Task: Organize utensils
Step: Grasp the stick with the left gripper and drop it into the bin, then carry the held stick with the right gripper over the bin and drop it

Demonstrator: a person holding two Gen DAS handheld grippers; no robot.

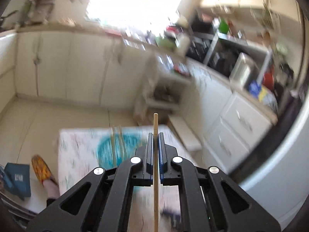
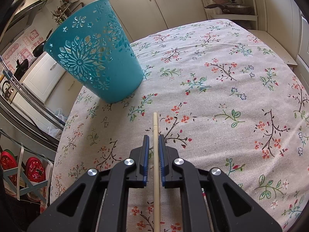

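Note:
My left gripper is shut on a pale wooden chopstick that runs lengthwise between its pads, tip forward. This view is motion-blurred and looks down from high above the floral-cloth table. A teal basket stands there with a few sticks in it. My right gripper is shut on a second chopstick, hovering over the tablecloth. The teal cut-out basket stands upright ahead and to the left of it. Thin sticks lie on the cloth, mostly hidden under the right gripper.
White cupboards surround the table, with a cluttered counter and a grey fridge to the right. A shelf with pans stands beyond the table's far edge. A person's foot in an orange slipper is beside the table.

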